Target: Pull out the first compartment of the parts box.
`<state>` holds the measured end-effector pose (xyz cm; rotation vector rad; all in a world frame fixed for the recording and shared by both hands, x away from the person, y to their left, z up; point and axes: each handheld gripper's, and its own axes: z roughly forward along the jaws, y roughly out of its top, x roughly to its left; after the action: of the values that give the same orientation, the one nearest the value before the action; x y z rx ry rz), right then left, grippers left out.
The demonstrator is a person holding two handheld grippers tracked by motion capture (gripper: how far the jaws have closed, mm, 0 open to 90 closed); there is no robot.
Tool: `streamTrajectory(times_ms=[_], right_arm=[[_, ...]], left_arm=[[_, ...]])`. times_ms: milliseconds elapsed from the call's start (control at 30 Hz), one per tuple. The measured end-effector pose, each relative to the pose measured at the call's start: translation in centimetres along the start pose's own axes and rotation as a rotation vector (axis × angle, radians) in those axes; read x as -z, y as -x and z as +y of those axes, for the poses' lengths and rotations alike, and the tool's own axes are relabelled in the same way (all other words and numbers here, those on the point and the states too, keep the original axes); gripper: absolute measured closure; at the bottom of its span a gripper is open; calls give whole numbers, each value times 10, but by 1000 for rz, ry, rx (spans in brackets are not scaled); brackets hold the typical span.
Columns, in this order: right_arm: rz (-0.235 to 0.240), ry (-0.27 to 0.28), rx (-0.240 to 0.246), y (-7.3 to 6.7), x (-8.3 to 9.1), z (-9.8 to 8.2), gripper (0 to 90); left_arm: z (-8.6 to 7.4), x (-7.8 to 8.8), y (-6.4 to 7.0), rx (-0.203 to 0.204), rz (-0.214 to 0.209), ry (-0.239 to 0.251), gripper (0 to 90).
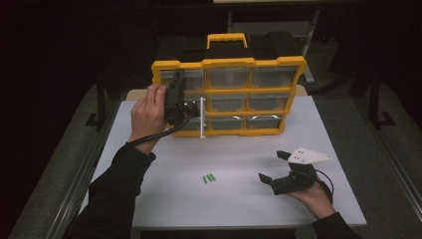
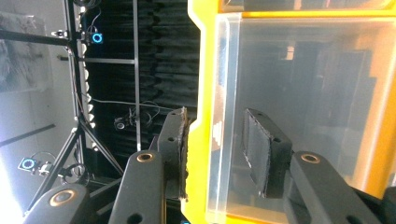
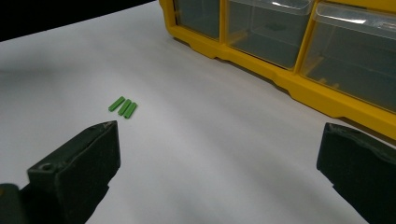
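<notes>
While standing upright on the white tabletop [image 1: 239, 199], yellow plastic organiser case with clear compartment lids and a yellow carry handle [image 1: 228, 94] gripped at its left edge by left gripper [image 1: 175, 102]. Seen in left gripper view: one black pad [image 2: 181, 154] flat against outer side of yellow frame [image 2: 201, 93], other pad [image 2: 261, 154] against clear plastic of an end compartment [image 2: 303, 107]; jaws pinching case edge between them. Left hand [image 1: 148, 112] wrapped round gripper body, black cable trailing down past sleeve. White strip [image 1: 202, 117] standing upright just right of left gripper, against case front; cannot tell what it is.

Right gripper [image 1: 274, 167] resting low over tabletop at front right, well apart from case, held in right hand [image 1: 313, 196]; grey three-cornered plate on top. Jaws spread wide, nothing between them; confirmed in right gripper view [image 3: 219, 154].

Three small green sticks [image 1: 209, 178] lying side by side, touching, on tabletop between the two arms, near front of case; same sticks [image 3: 123, 107] ahead of right gripper's left jaw.
</notes>
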<state>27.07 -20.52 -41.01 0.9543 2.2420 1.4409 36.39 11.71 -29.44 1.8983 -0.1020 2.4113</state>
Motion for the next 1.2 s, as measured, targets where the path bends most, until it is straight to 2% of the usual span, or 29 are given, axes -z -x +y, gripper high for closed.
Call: streamTrajectory(times_ms=[300, 467, 900, 967, 1200], right_arm=[[1, 4, -3, 0, 0, 0, 0], [2, 3, -3, 0, 0, 0, 0], [6, 1, 2, 0, -1, -1, 0], [7, 1, 3, -1, -1, -1, 0], [8, 0, 3, -1, -1, -1, 0]], left_arm=[[0, -2, -2, -8, 4, -6, 638], [0, -4, -5, -14, -9, -5, 658], [1, -6, -9, 5, -65, -7, 736], [1, -5, -10, 4, -80, -25, 745], [2, -6, -11, 2, -101, -32, 769]])
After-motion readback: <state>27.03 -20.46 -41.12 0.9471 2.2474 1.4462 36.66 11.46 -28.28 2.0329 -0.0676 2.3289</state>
